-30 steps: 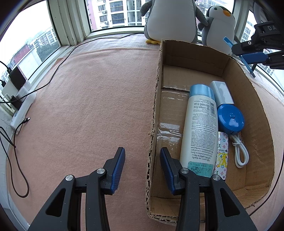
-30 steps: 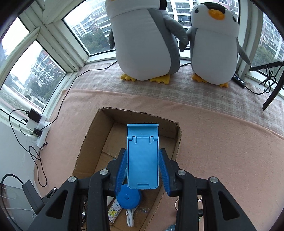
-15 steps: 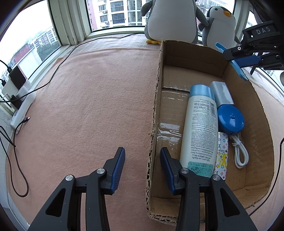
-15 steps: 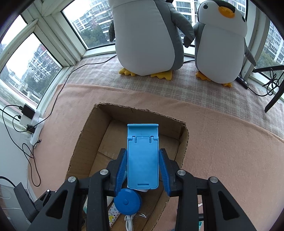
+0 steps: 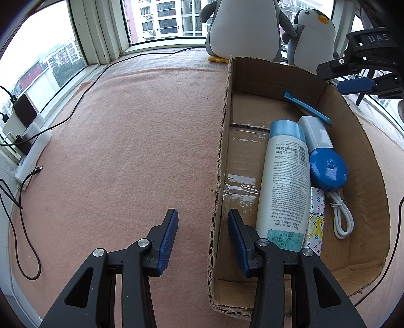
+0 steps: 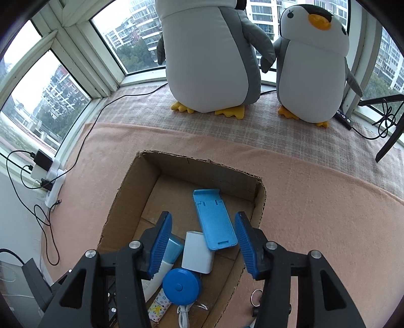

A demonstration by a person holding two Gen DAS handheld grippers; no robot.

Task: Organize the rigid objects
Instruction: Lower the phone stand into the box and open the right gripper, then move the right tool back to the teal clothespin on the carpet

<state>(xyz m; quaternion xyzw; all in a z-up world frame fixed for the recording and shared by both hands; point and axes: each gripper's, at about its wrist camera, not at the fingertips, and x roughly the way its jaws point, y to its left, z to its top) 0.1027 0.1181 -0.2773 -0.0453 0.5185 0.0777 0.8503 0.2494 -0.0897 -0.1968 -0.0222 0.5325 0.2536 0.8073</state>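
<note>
cardboard box (image 6: 252, 183) holds six items

A pale pink felt blanket (image 5: 131, 141) covers the sill platform. Grey daylight enters through white-framed bay windows (image 6: 83, 63) facing apartment towers (image 5: 166, 17).

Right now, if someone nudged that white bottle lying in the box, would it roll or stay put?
The bottle lies on its side and looks rounded, so it would probably roll. The open box floor on one side gives it room. On the other side the round blue case and white block sit close against it and would likely stop it. It looks like smooth plastic, perhaps slippery.
</note>
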